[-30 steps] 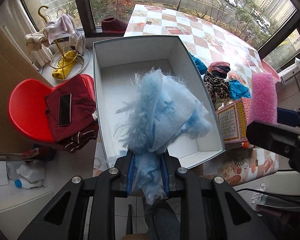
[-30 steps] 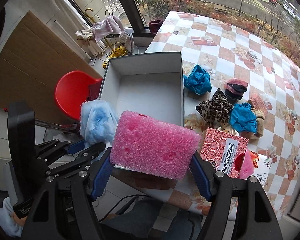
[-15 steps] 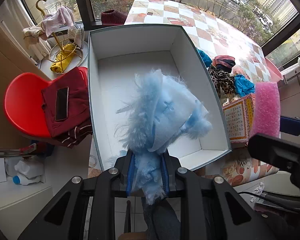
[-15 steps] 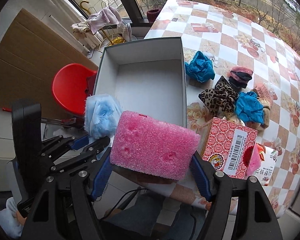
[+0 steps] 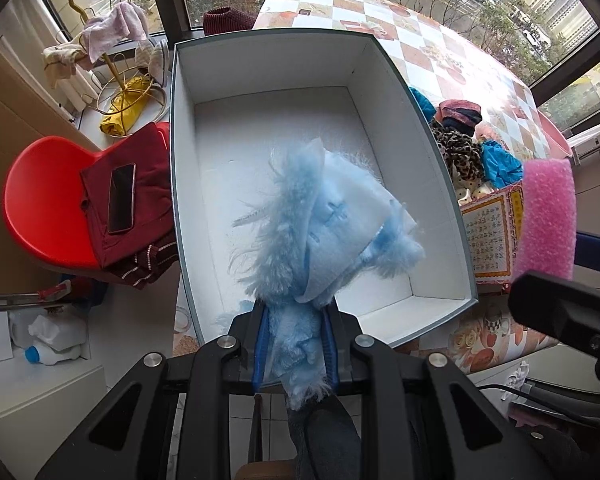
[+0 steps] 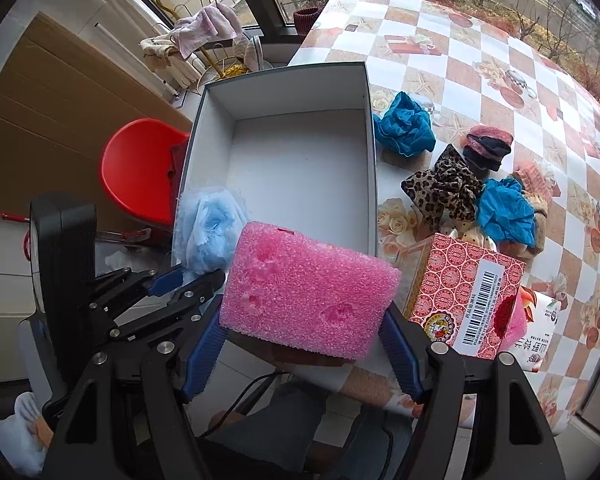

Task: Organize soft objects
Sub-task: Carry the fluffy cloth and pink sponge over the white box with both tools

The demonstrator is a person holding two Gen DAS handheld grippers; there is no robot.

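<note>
Over the near end of the box, both tools loaded and ready to drop.

At centre frame in the left wrist view my left tool is clamped tight on the blue fluff, which hangs above the white box, whose floor shows nothing lying on it. My right tool, spread wide, grips the pink sponge by its ends at lower centre of the right wrist view, short of the box's near rim. I judge the fluff should go first: I'd lower it close to the floor, toward a far corner, before letting go, so it doesn't cling to the pads. Then I'd lay the sponge flat beside it, leaving room for the scrunchies at right on the worktop.
</note>
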